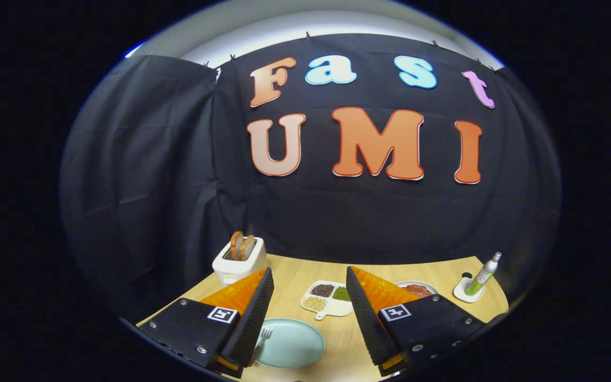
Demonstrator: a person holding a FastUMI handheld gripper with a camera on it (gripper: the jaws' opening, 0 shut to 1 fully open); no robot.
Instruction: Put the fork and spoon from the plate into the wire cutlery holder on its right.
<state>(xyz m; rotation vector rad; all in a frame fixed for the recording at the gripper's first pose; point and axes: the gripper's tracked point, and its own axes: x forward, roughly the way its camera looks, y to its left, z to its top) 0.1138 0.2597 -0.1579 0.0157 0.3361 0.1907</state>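
Pale-green plate [292, 345] sitting between spread, empty tongs [308, 318]; approaching fork [264, 335], next needing descent and clamping.

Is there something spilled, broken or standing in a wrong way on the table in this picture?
Nothing stands out. The white toaster holds two bread slices upright, the white divided dish keeps its grains in separate compartments, and the silver-green bottle stands on its small white tray. The silver fork lies on the pale green plate. The claw is open.
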